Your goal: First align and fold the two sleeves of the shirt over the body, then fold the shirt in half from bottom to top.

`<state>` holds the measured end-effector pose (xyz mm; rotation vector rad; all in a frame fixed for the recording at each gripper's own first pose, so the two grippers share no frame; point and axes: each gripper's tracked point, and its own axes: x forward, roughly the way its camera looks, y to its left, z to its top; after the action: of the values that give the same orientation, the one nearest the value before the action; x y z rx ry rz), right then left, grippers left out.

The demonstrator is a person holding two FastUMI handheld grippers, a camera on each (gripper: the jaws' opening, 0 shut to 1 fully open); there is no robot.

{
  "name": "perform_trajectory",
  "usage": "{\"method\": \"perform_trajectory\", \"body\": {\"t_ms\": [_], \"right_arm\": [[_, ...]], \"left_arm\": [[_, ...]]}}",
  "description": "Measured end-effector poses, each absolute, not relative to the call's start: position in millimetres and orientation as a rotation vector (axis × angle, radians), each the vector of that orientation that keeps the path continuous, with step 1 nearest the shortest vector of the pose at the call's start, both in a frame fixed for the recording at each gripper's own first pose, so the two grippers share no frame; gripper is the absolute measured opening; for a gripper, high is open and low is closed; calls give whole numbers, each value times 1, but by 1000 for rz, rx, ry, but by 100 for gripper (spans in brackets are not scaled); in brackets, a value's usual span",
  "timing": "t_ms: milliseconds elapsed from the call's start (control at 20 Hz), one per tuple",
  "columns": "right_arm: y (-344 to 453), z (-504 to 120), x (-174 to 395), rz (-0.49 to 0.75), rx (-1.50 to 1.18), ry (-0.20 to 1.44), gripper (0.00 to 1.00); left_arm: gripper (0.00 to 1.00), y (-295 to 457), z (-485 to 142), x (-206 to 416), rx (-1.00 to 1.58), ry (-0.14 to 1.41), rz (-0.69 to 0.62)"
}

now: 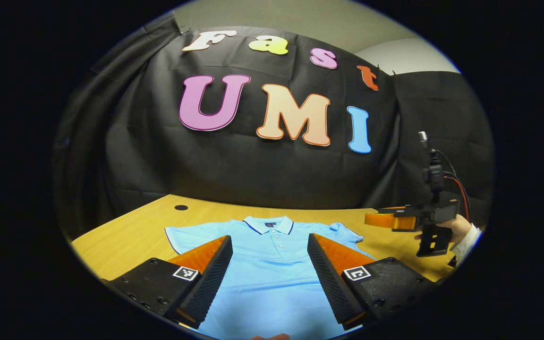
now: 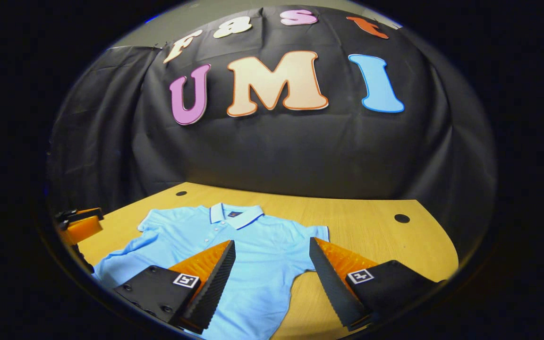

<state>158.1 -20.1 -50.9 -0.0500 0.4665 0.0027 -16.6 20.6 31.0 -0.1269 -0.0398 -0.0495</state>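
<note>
A light blue polo shirt (image 1: 272,264) lies flat on the wooden table (image 1: 125,241), face up, with its collar (image 1: 268,224) towards the black cloth wall (image 1: 253,170) and its buttons visible down the short placket. Both short sleeves are spread out to the sides and are not folded over the body; the shirt is not folded at all.

In the left gripper view, the left gripper (image 1: 269,278) hangs above the lower middle part of the shirt. Its jaws are spread wide apart and nothing is between them except the blue fabric below, which they do not pinch. I cannot tell if the fingertips touch the cloth. Further to the right in the same view, the right gripper (image 1: 379,219) is held by a hand (image 1: 456,229) in a white sleeve (image 1: 468,241), above the table edge near the sleeve of the shirt on that side. From this angle I cannot tell how its jaws stand.

In the right gripper view, the right gripper (image 2: 272,278) is over the shirt's side: one finger is above the blue body, the other above bare wood beside the shirt (image 2: 234,250). Its jaws are also spread wide and hold nothing. The sleeve (image 2: 317,233) on this side lies flat on the table (image 2: 385,245) just ahead of the fingers. At the far left edge of this view a part of the left gripper (image 2: 78,225) shows, near the other sleeve (image 2: 151,222)
</note>
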Motion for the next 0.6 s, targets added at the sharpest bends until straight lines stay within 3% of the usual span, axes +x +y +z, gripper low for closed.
{"method": "perform_trajectory", "body": {"t_ms": [200,600], "right_arm": [[-63,-91,200,-87,-38,586,95],[-99,-162,224,-187,-28,731,98]], "left_arm": [[95,22,27,-15,-165,-23,-52],[95,21,15,-8,-205,20,-72]]}}
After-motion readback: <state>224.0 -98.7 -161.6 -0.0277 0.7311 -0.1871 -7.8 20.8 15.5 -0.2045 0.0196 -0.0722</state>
